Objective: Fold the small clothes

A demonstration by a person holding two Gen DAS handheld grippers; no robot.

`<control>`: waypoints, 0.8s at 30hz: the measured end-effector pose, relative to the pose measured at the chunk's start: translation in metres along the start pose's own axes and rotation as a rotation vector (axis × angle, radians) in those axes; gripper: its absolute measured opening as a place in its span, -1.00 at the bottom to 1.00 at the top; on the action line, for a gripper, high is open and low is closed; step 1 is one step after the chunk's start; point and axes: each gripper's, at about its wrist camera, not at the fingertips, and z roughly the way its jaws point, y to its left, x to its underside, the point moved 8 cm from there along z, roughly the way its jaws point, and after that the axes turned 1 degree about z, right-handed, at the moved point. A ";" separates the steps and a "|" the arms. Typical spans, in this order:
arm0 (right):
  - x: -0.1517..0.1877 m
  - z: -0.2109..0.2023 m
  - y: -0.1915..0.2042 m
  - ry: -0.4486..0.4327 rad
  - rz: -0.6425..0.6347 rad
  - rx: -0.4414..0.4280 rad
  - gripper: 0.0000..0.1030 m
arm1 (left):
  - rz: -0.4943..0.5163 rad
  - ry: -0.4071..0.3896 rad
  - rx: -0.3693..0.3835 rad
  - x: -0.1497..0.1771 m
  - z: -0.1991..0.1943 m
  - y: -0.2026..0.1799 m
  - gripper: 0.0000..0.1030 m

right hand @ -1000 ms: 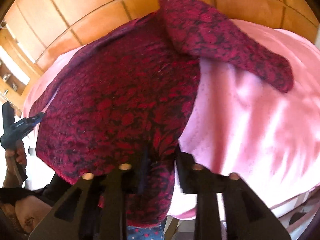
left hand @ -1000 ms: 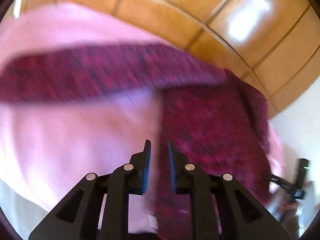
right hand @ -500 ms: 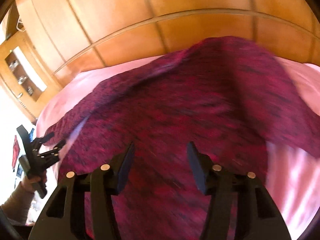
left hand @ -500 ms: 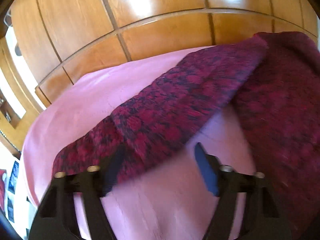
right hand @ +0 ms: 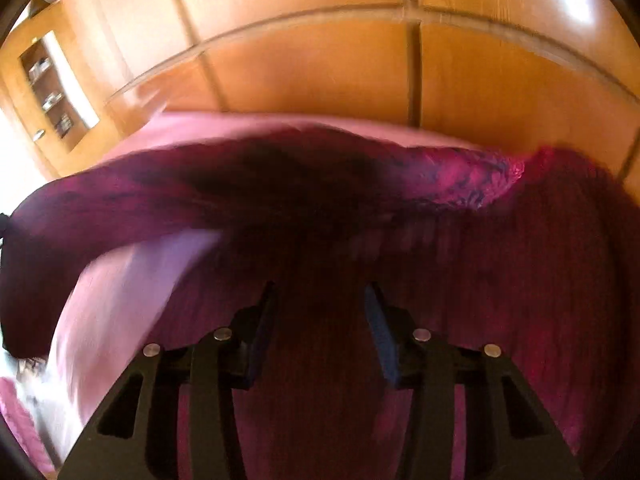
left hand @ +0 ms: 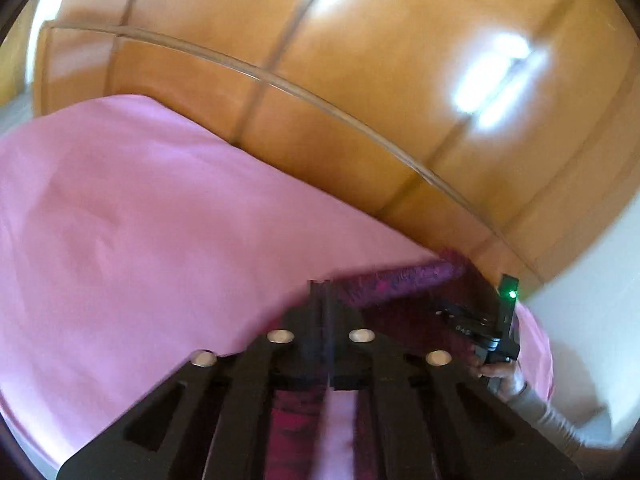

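Since half a second ago, left hand-held gripper (left hand: 322,292) has pinched the sleeve (left hand: 404,280) near the bed (left hand: 140,220) edge. Right hand-held gripper (right hand: 320,312) stays spread over the sweater (right hand: 520,280); sleeve fold looks next.

Left gripper (left hand: 323,292) closed, pinching dark red garment (left hand: 404,280) above pink sheet (left hand: 140,220); wooden panels (left hand: 320,80) behind.

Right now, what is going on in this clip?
A person with a gripper in each hand is folding a dark red knitted garment laid on a pink bedsheet, in front of a wooden wardrobe. The left gripper is shut, apparently pinching one end of the garment's sleeve, though the picture is blurred. The right gripper is open above the garment and holds nothing. In the right wrist view the sleeve lies stretched across the garment, so a fold seems under way.
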 end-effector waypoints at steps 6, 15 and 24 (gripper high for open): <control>-0.072 0.014 -0.034 -0.083 0.151 0.079 -0.14 | -0.188 -0.102 -0.335 -0.082 0.010 0.108 -1.00; -0.042 0.021 0.006 -0.011 0.123 -0.068 0.05 | -0.168 -0.069 -0.299 -0.007 0.003 0.116 -1.00; -0.067 0.043 0.073 0.028 0.056 -0.013 0.26 | 0.030 0.058 -0.340 0.084 -0.019 0.104 -1.00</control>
